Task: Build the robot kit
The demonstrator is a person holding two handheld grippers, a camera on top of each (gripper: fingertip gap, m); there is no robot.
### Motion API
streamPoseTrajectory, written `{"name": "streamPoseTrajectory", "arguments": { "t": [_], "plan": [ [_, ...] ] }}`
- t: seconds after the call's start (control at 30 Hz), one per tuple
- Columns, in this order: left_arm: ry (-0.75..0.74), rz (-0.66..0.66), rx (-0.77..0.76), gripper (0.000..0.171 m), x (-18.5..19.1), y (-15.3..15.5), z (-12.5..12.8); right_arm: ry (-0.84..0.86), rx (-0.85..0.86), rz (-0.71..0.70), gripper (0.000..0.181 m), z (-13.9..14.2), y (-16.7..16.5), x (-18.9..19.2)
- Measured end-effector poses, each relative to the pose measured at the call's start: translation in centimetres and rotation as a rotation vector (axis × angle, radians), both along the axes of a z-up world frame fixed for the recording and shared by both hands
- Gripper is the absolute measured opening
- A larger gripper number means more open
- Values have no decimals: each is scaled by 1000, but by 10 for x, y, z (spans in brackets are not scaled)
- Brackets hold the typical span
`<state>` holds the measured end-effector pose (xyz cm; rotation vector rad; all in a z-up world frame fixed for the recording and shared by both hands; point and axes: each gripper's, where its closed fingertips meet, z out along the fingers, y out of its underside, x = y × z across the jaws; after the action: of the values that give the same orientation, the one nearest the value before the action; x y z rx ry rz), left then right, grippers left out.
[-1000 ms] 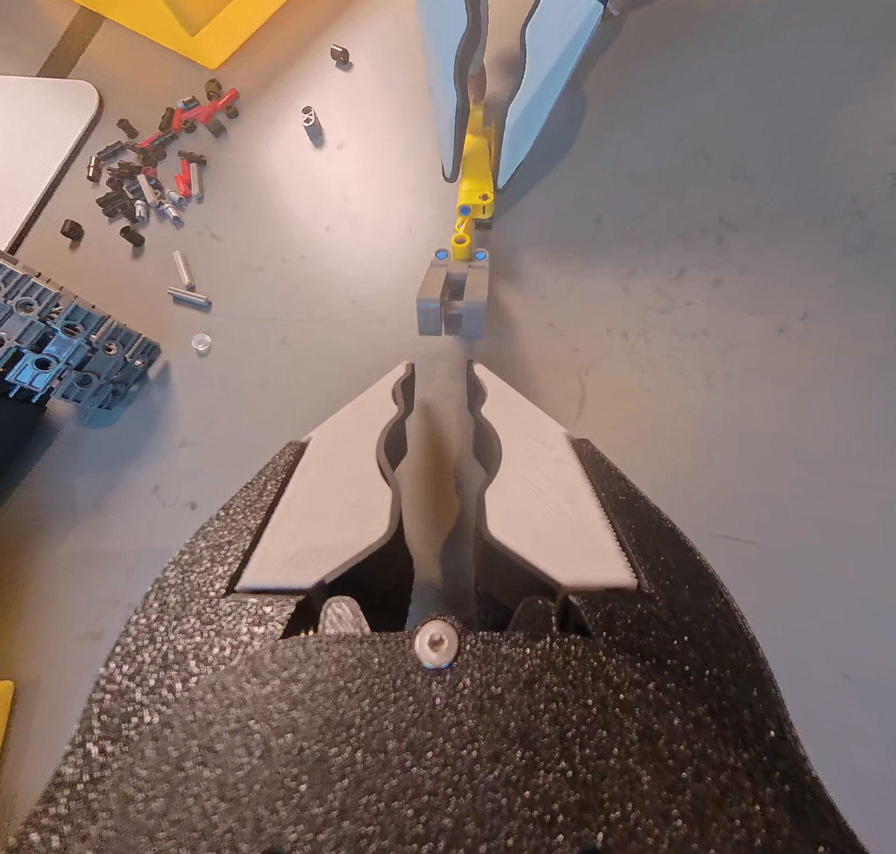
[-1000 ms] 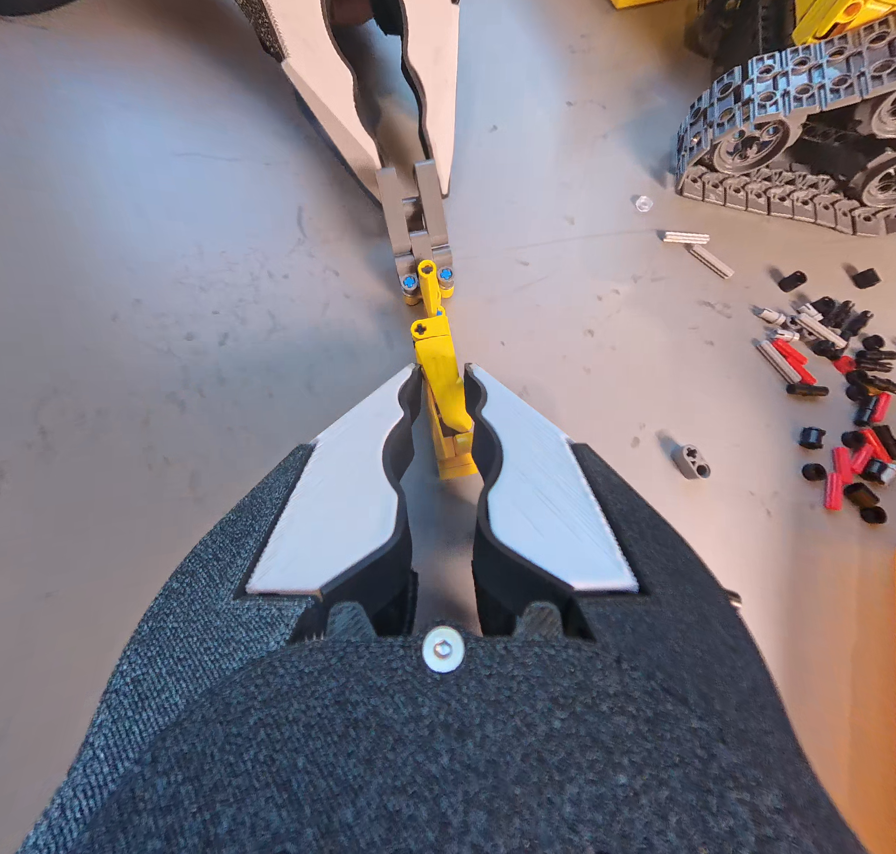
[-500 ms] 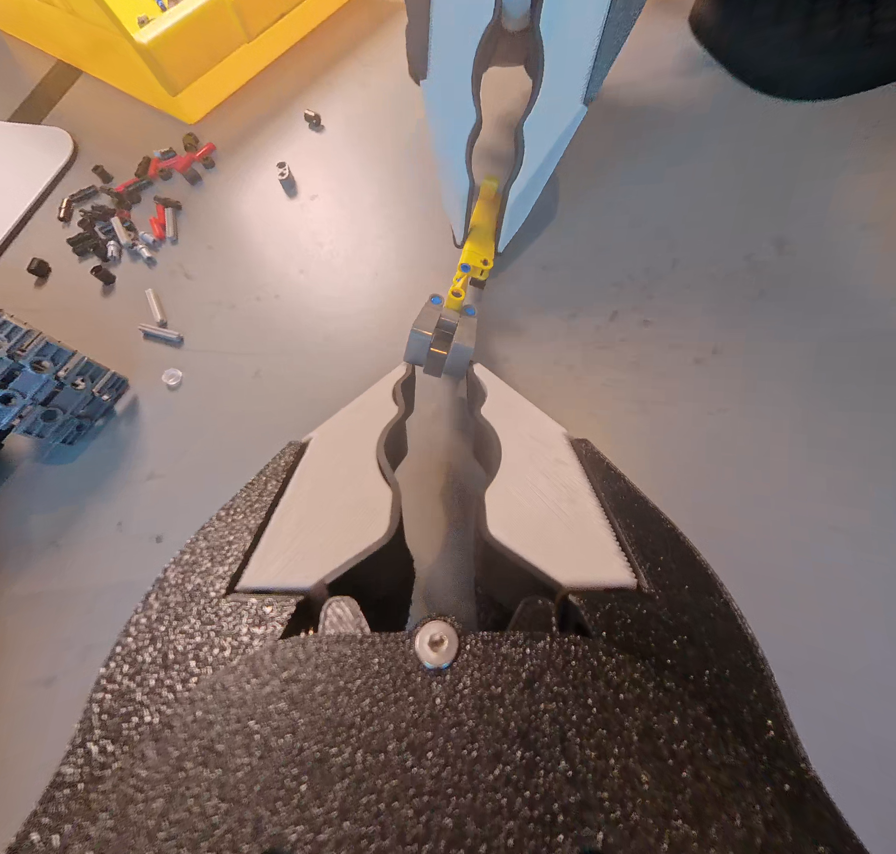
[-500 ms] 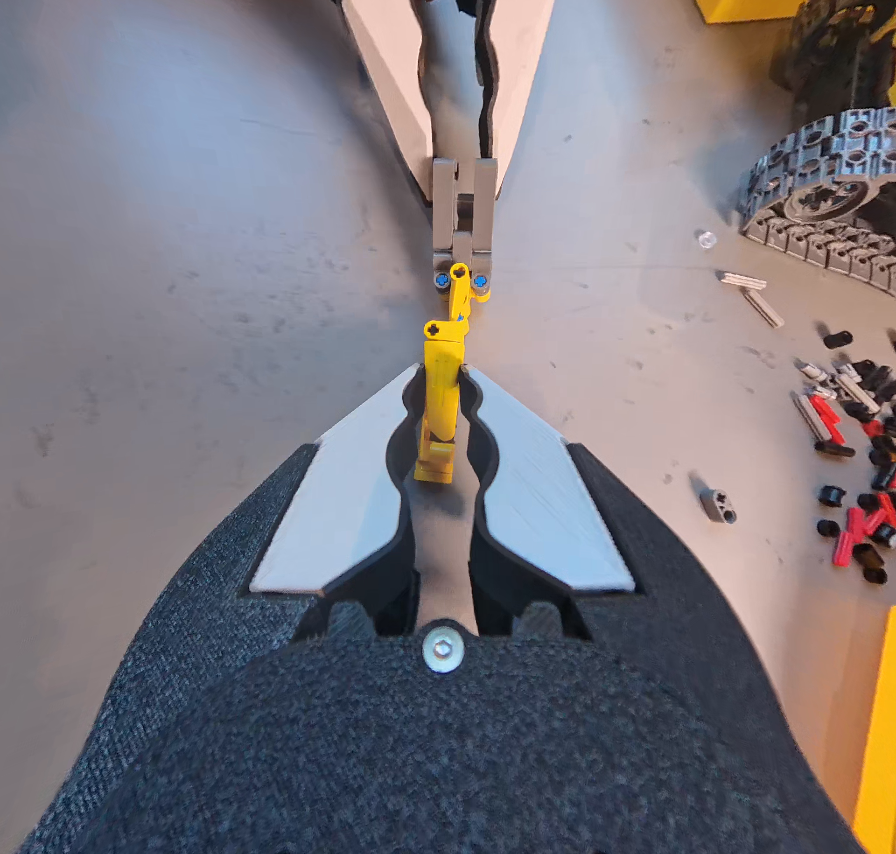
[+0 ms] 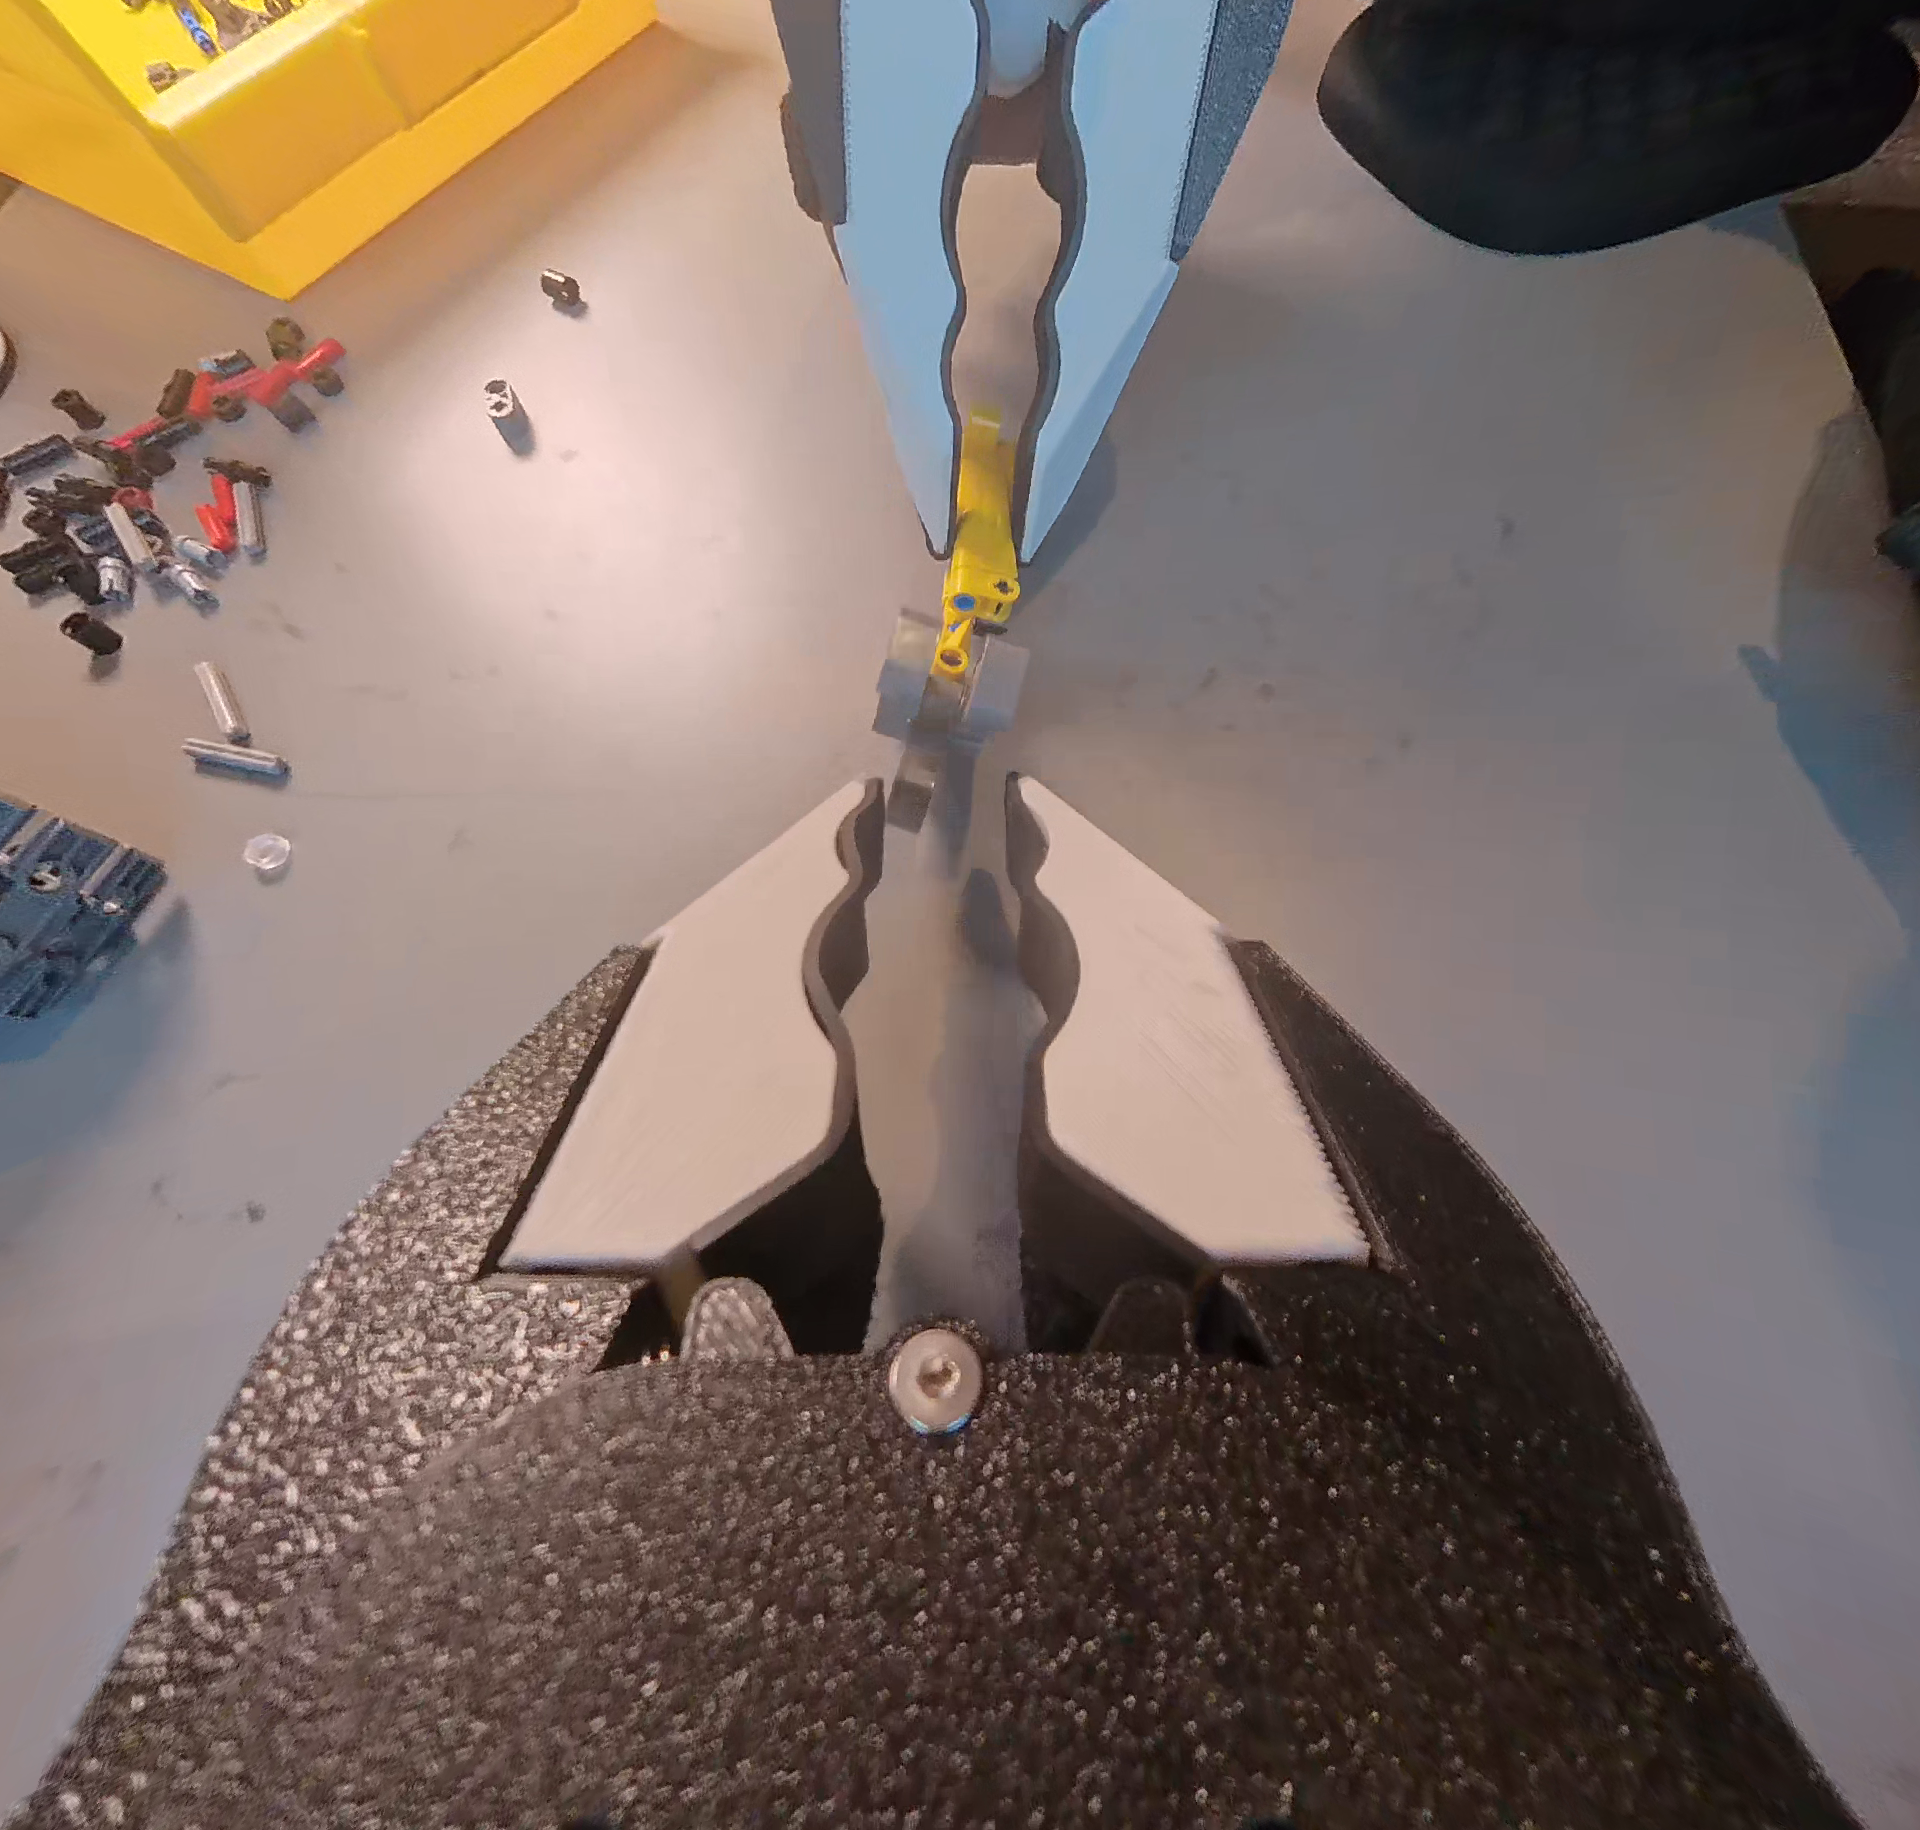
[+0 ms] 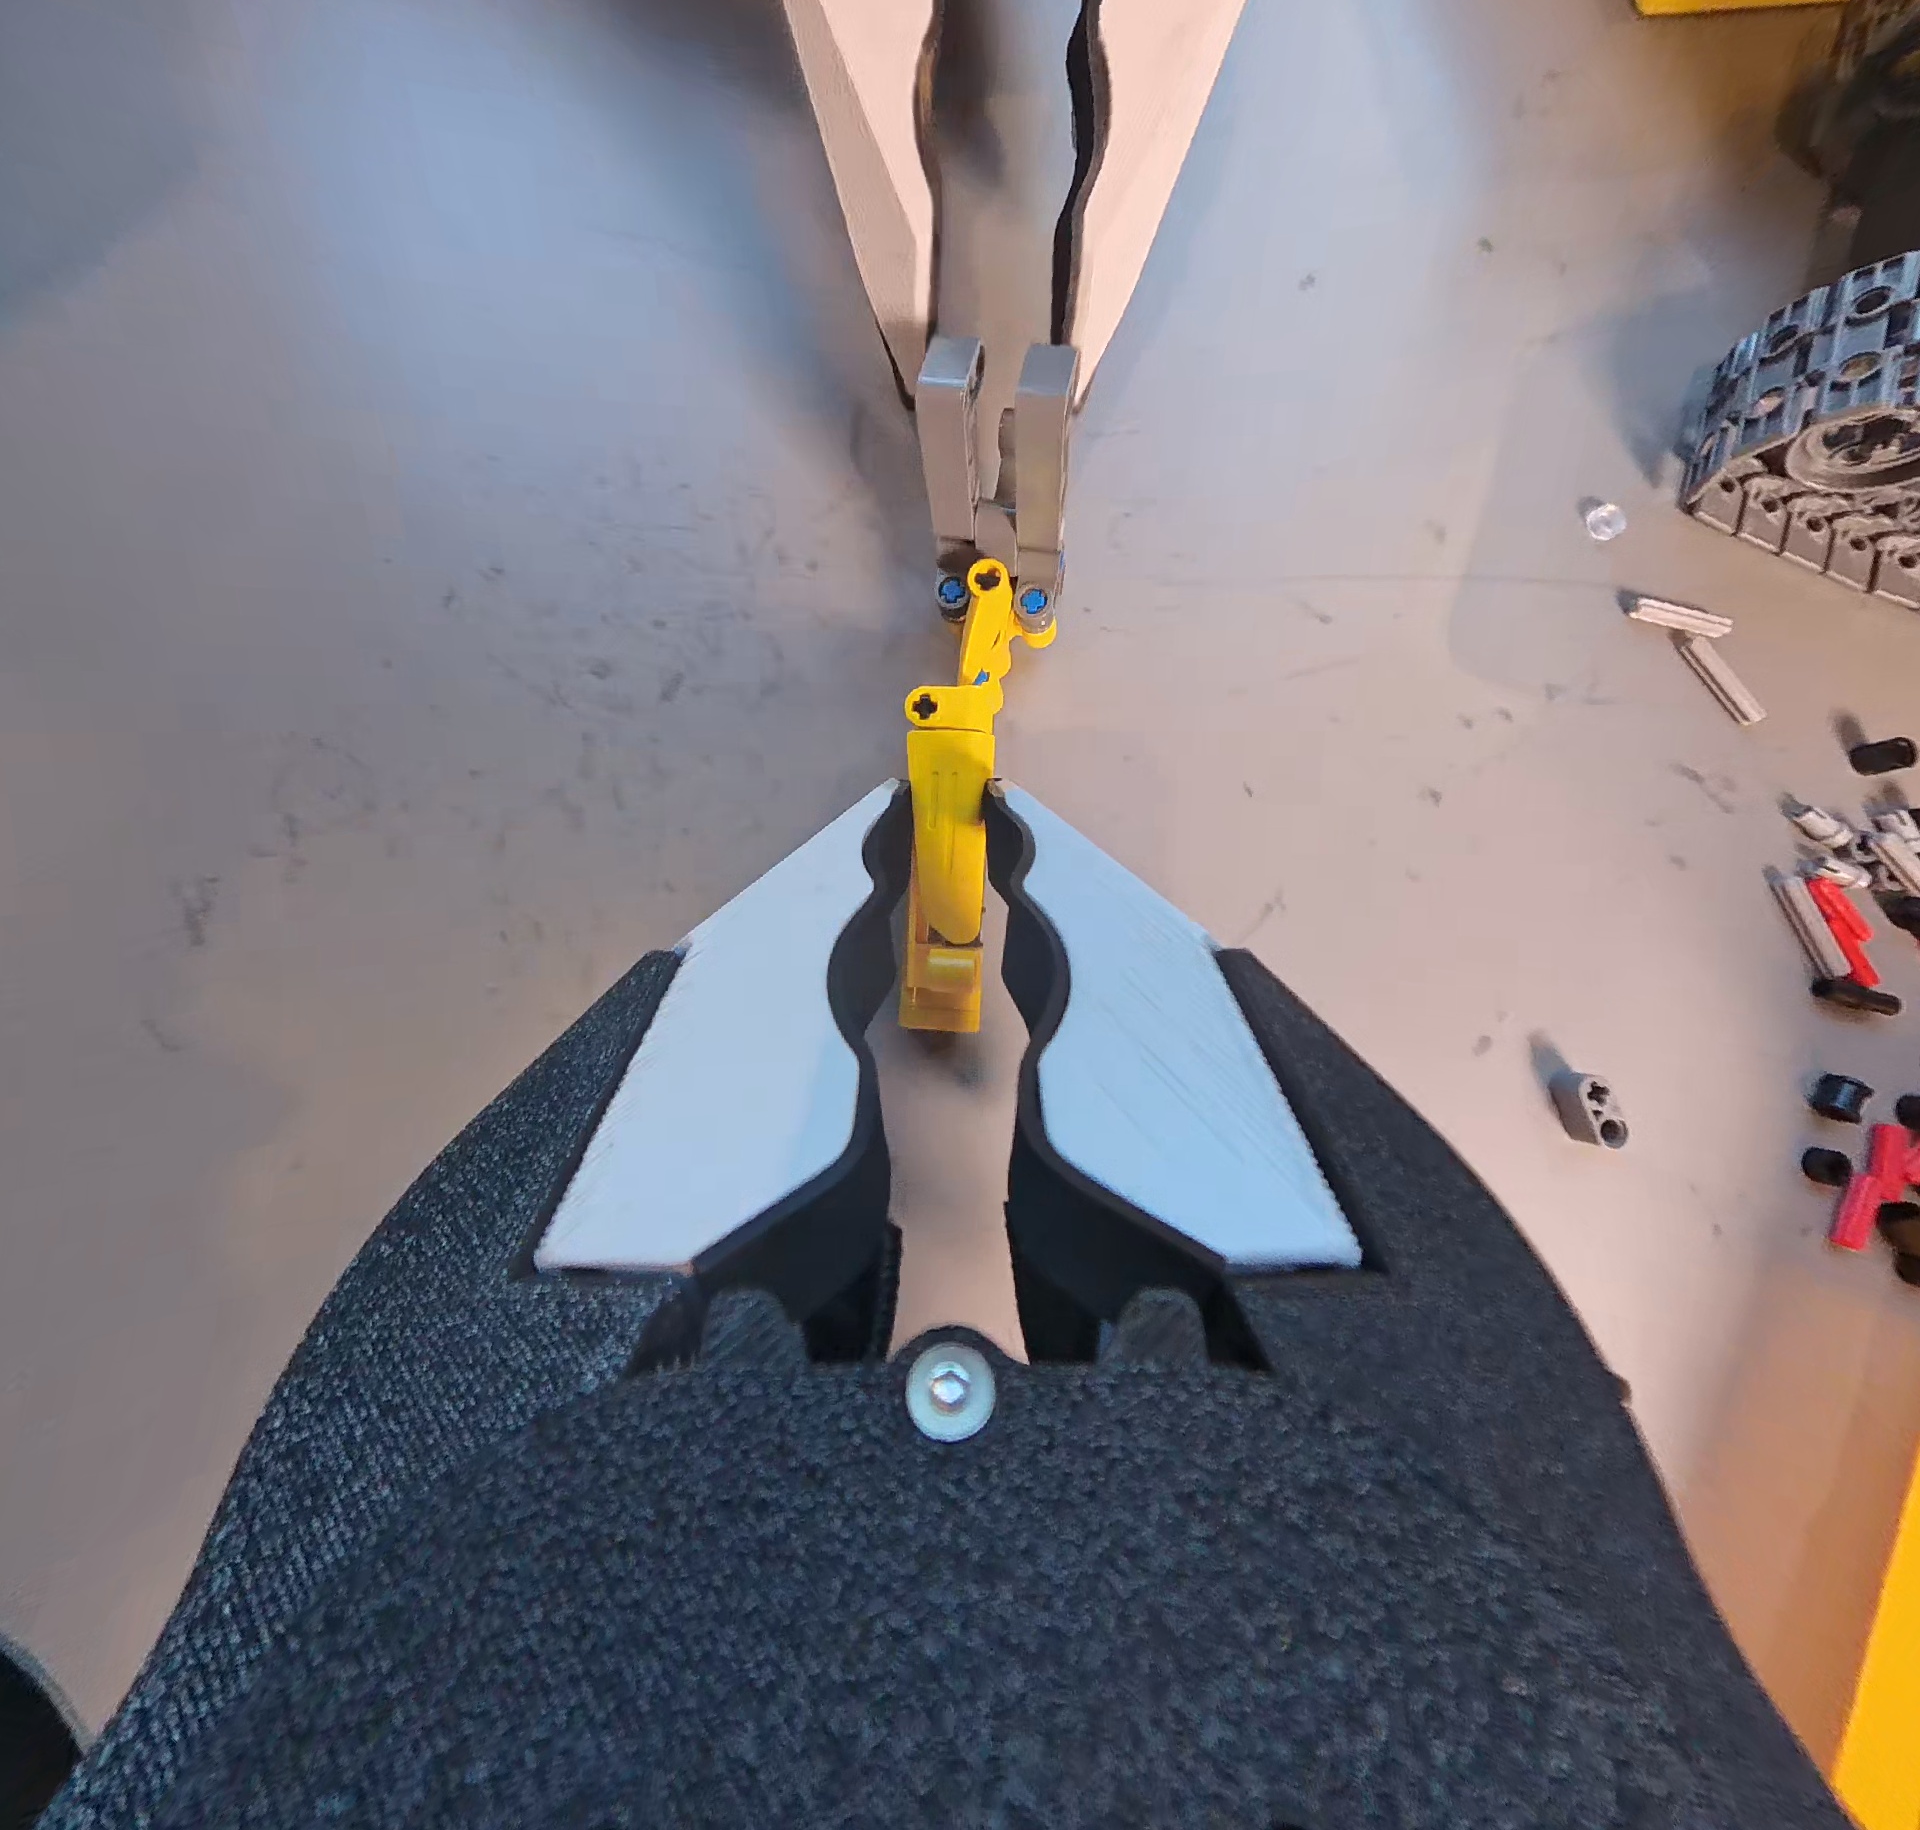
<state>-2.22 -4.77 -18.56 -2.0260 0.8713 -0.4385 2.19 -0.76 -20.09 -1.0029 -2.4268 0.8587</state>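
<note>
Jaws of the left gripper (image 5: 943, 793) stand apart, the grey forked piece (image 5: 940, 700) at their tips, grip not discernible. Right gripper (image 6: 943, 793) jaws are clamped on the yellow piece (image 6: 945, 845), which links to the grey one. Loose pins (image 6: 1839, 939) lie right of these jaws on the table (image 6: 416, 533).

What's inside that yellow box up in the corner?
The yellow box has compartments; one holds loose small building-toy parts, black, grey and blue. Its other compartments run past the picture's edge, so their contents cannot be seen.
</note>
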Motion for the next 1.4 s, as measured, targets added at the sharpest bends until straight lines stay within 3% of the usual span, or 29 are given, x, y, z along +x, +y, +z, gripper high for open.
{"name": "streamPoseTrajectory", "arguments": {
  "t": [0.13, 0.27, 0.3, 0.37, 0.57, 1.03, 1.4],
  "plan": [
    [-27, 26, 38, 44, -7, 0, 12, 1, -2, -2, 13, 0, 0, 0],
    [-99, 44, 99, 56, 8, 10, 26, 5, 10, 7, 13, -1, -3, -2],
    [-52, 39, 96, 53, 10, 11, 20, 7, 11, 8, 13, -1, -3, -3],
    [27, 29, 95, 26, 10, 10, 11, 9, 8, 6, 13, -1, -3, -3],
    [52, 10, -5, 25, -6, -1, -6, -1, -46, 0, 13, -1, -1, -1],
    [81, 12, -18, 25, -7, -3, -8, 4, -57, -4, 14, -1, -1, -1],
    [63, 35, -22, 25, -13, -2, -6, 57, -72, -33, 29, 13, 9, -4]
  ]
}}
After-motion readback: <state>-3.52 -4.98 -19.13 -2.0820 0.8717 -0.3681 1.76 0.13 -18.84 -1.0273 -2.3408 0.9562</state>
